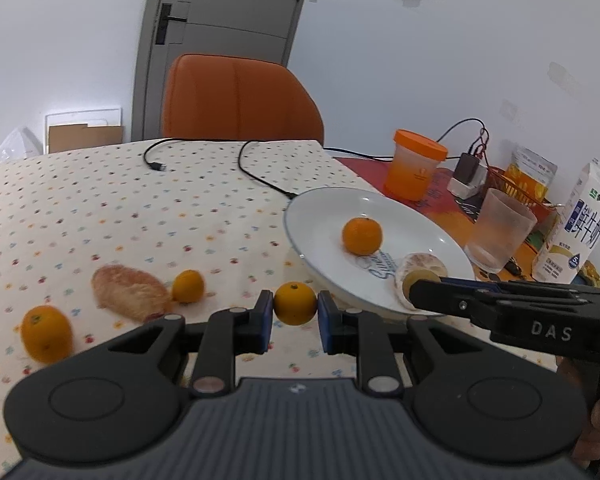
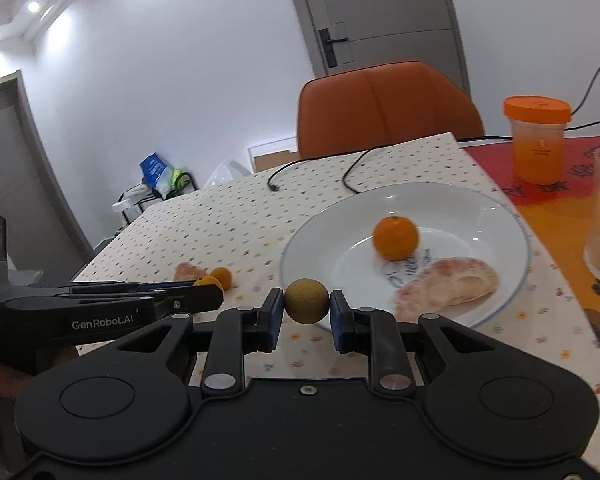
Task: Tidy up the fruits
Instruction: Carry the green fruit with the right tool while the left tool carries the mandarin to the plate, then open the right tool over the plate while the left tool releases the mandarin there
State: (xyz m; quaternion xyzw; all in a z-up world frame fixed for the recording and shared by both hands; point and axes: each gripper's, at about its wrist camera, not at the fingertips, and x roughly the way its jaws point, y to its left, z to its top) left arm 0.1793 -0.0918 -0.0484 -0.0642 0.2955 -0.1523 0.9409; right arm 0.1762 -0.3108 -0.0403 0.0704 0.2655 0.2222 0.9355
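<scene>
My left gripper (image 1: 295,316) is shut on a small orange (image 1: 295,303) and holds it just above the tablecloth, left of the white plate (image 1: 328,264). My right gripper (image 2: 306,312) is shut on a small brownish round fruit (image 2: 306,301) at the plate's near rim (image 2: 296,240). On the plate lie an orange (image 2: 395,237) and a peeled pomelo piece (image 2: 446,285). On the cloth lie another pomelo piece (image 1: 130,293), a small orange (image 1: 187,286) and a larger orange (image 1: 46,333). The right gripper also shows in the left wrist view (image 1: 414,289).
Right of the plate stand a frosted cup (image 1: 500,236), an orange-lidded jar (image 1: 416,164) and a milk carton (image 1: 580,224). Black cables (image 1: 256,172) lie on the far cloth. An orange chair (image 1: 240,100) stands behind the table.
</scene>
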